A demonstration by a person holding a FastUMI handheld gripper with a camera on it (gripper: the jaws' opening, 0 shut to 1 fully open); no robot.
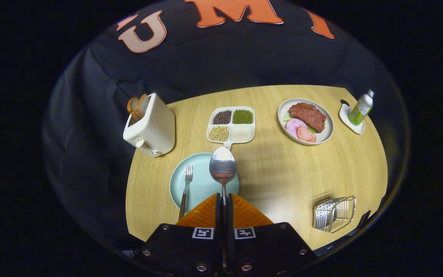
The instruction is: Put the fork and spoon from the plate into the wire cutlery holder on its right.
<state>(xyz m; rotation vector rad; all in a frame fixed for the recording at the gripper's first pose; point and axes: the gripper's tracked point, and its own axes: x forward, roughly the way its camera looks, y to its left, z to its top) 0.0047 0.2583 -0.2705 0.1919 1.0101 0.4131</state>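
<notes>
glossy metal spoon (223, 166), matt wood-grain table (283, 169), shiny wire cutlery holder (335, 214).

Shiny silver metal spoon (223, 167) and fork (185, 188), pale mint-green round plate (196, 188), light wood-grain table (283, 169). Cream toaster (150, 127), brown toast. Chrome wire cutlery holder (335, 213). White divided tray (231, 125): dark brown, green, tan, white fills.

spoon (223, 168) raised, fork (185, 188) on plate (198, 190)

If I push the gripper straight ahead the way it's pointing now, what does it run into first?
Probably the divided tray of beans just beyond the spoon, which the gripper has clamped in its jaws; the spoon's bowl would likely touch first. Height above the table is unclear.
</notes>
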